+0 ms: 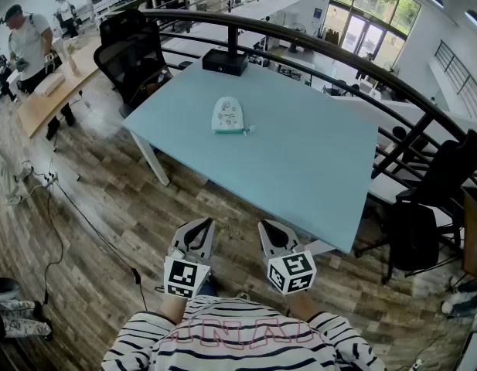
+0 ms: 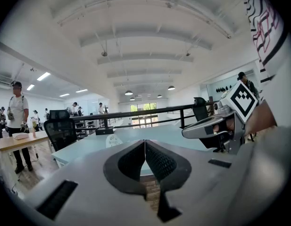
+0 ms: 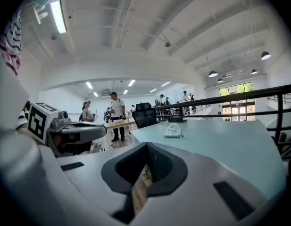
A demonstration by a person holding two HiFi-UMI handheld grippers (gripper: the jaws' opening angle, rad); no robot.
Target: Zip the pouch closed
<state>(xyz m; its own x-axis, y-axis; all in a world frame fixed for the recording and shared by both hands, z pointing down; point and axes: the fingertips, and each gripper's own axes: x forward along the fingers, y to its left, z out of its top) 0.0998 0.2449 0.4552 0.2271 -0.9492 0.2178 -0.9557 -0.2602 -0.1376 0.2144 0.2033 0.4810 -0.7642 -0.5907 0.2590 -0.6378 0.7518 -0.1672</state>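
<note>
At the far left a person [image 1: 25, 41] stands by a wooden desk [image 1: 45, 99], and a black office chair [image 1: 130, 49] sits just off the far left corner of our pale blue table [image 1: 315, 168]. On that table's far left part lies the pouch [image 1: 229, 115], white with a green edge, flat on the surface. A black box [image 1: 225, 61] stands near it at the far edge. We cannot tell from here whether its zip is done up.

Nearer to us, over the wooden floor [image 1: 107, 230] and short of the table's near edge, we hold the left gripper [image 1: 201, 226]. Its jaws are pressed together with nothing between them. Just beside it is the right gripper [image 1: 267, 226], its jaws likewise together and empty. Both point toward the table, tipped slightly down, and both are well apart from the pouch. Our striped shirt [image 1: 238, 338] shows below them. A dark railing [image 1: 300, 41] curves behind the table, and another black chair [image 1: 447, 168] stands at the far right.
</note>
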